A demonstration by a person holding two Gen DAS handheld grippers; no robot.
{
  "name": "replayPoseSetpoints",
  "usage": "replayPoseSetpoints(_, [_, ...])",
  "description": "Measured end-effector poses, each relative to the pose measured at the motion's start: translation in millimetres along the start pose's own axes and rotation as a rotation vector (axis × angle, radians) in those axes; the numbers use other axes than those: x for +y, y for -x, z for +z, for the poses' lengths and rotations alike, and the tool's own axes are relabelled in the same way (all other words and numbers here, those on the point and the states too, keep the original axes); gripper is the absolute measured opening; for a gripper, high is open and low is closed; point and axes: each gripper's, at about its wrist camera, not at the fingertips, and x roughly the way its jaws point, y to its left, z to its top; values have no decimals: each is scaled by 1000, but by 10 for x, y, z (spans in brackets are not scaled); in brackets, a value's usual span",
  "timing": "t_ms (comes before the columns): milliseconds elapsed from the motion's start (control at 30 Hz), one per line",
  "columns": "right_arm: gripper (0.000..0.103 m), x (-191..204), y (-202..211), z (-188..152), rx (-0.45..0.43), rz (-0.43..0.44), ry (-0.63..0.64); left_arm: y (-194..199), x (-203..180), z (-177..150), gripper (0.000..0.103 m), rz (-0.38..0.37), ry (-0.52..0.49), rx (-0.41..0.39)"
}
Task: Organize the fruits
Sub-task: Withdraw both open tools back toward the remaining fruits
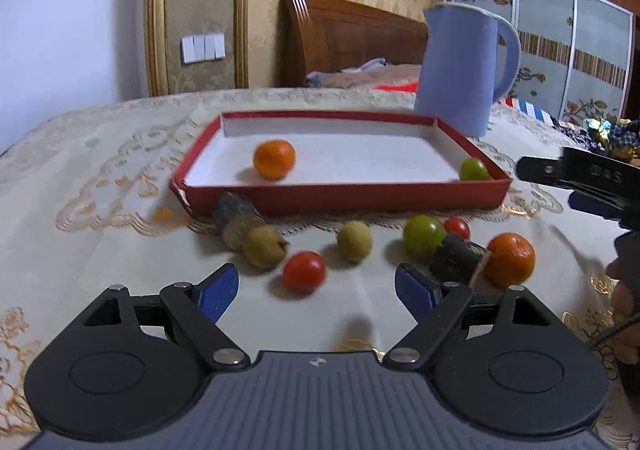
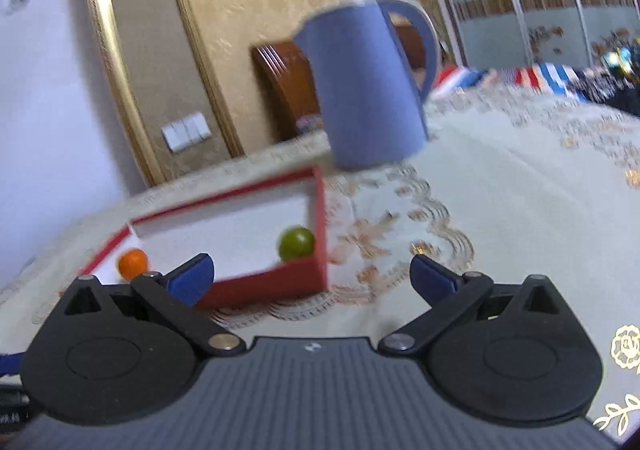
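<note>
A red tray (image 1: 344,199) with a white floor holds an orange (image 1: 274,159) and a green fruit (image 1: 473,169). In front of it on the cloth lie a red tomato (image 1: 305,272), two yellow-green fruits (image 1: 264,247) (image 1: 354,241), a green fruit (image 1: 424,236), a second tomato (image 1: 457,227), an orange (image 1: 510,259) and two dark cylinders (image 1: 236,215) (image 1: 458,258). My left gripper (image 1: 316,290) is open and empty, just short of the tomato. My right gripper (image 2: 312,276) is open and empty before the tray's near right corner (image 2: 304,278), where the green fruit (image 2: 296,243) lies; the orange (image 2: 133,264) shows at left.
A blue jug (image 1: 460,70) stands behind the tray's far right corner, also in the right wrist view (image 2: 368,90). The right gripper's body (image 1: 588,186) reaches in from the right edge. An embroidered cloth (image 1: 100,178) covers the table. A bed and wardrobe stand behind.
</note>
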Motion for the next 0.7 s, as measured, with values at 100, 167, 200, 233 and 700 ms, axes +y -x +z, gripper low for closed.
replayPoseSetpoints(100, [103,20,-18,-9,10,0,13,-31,-23,2,86,20,-4,-1])
replayPoseSetpoints(167, [103,37,-30,-12,27,-9,24,-69,10,28,86,26,16,8])
replayPoseSetpoints(200, [103,37,-22,-17,33,-4,26,-88,24,40,86,30,21,14])
replayPoseSetpoints(233, [103,27,-5,-26,41,1,29,-117,38,52,86,43,24,22])
replayPoseSetpoints(700, [103,167,194,-180,111,24,182,-240,97,56,86,71,49,75])
